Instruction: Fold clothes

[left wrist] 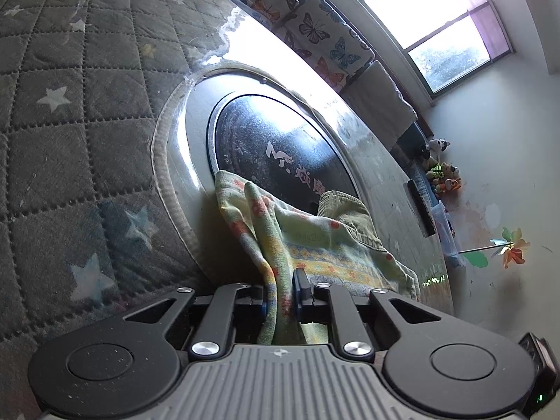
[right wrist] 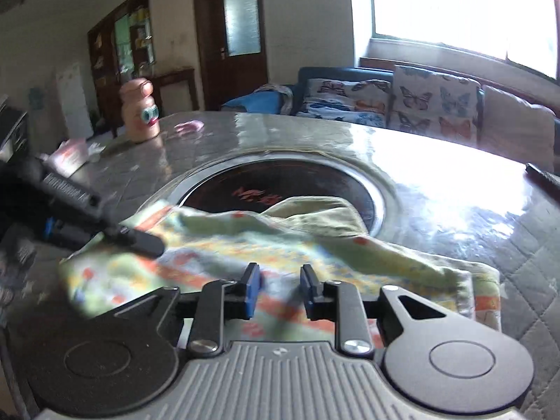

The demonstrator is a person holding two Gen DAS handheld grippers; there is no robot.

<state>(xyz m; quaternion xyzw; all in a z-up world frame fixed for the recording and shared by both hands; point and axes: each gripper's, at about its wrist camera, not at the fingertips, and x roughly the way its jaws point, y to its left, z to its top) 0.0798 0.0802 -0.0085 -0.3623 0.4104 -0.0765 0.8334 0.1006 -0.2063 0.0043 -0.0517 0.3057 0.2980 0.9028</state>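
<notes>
A pale green patterned garment [left wrist: 315,241] with orange and yellow prints lies on the table, partly over the round black inset. My left gripper [left wrist: 281,292] is shut on a fold of the garment, which runs up between its fingers. In the right wrist view the same garment [right wrist: 280,245] spreads flat in front of my right gripper [right wrist: 280,287], which is open just above the cloth with nothing between its fingers. The left gripper [right wrist: 140,239] shows there at the garment's left edge.
The table [right wrist: 437,182] has a quilted star cover under clear plastic and a round black hob [left wrist: 273,147] in the middle. A pink toy bottle [right wrist: 141,112] and small pink items stand at the far side. A sofa with butterfly cushions [right wrist: 420,101] lies behind.
</notes>
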